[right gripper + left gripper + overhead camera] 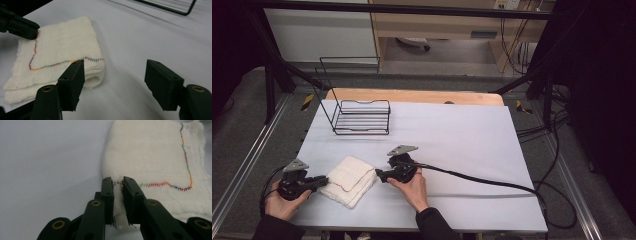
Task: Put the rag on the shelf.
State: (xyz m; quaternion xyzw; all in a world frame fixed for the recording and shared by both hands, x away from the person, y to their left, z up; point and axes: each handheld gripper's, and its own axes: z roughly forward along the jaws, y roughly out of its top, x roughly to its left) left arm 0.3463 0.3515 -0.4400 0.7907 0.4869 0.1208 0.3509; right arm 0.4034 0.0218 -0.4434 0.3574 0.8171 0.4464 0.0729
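Note:
A folded white cloth [349,180] with a multicoloured stitched line lies near the table's front left. My left gripper [324,181] is at its left edge. In the left gripper view the jaws [118,181] are shut on a pinched fold of the cloth [155,157] at the stitched hem. My right gripper [379,175] rests at the cloth's right corner. Its jaws [115,70] stand open, and the corner of the cloth [60,50] lies just beside the left jaw without being pressed. The left gripper [22,26] shows at the cloth's far edge.
A black wire rack [362,117] stands at the back left of the white-covered table [452,135]. The right gripper's black cable [482,180] runs across the table to the right edge. A wooden edge borders the far side.

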